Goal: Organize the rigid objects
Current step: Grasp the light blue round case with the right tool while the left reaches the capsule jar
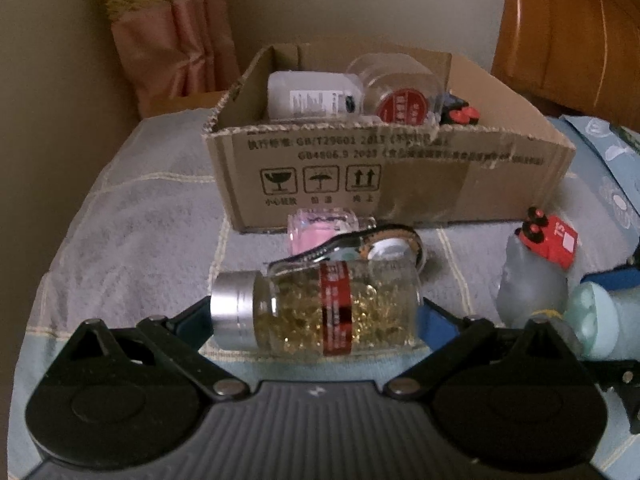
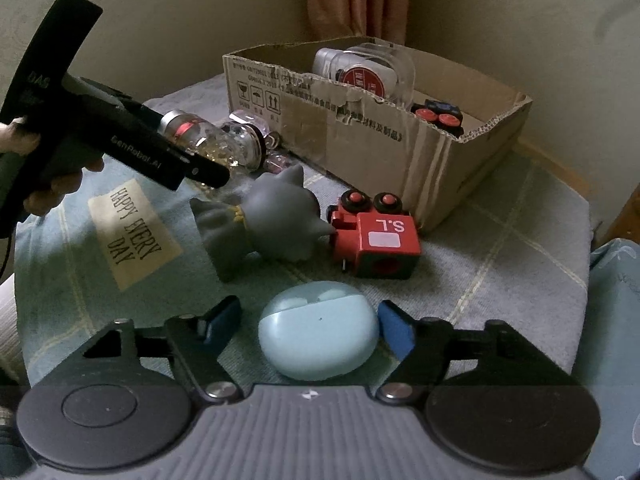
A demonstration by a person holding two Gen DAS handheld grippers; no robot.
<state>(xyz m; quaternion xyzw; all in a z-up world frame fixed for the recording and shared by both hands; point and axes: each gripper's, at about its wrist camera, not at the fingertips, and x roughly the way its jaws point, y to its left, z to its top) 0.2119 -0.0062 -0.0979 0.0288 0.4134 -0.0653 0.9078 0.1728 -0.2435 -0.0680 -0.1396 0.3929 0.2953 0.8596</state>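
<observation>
A clear bottle of golden capsules (image 1: 320, 308) with a silver cap and red label lies sideways between the jaws of my left gripper (image 1: 316, 316); the blue pads touch its two ends, so the gripper is shut on it. It also shows in the right wrist view (image 2: 208, 140). My right gripper (image 2: 310, 326) is open around a pale blue earbud case (image 2: 318, 332) lying on the cloth; the pads stand apart from it. A cardboard box (image 1: 400, 176) holds a white bottle (image 1: 308, 94) and a clear jar (image 1: 400, 96).
A pink perfume bottle (image 1: 320, 226) and a correction-tape dispenser (image 1: 380, 244) lie before the box. A grey cat figure (image 2: 272, 220) and a red toy train (image 2: 376, 236) lie beside the box (image 2: 420, 148). A wooden headboard (image 1: 572, 28) stands at the right.
</observation>
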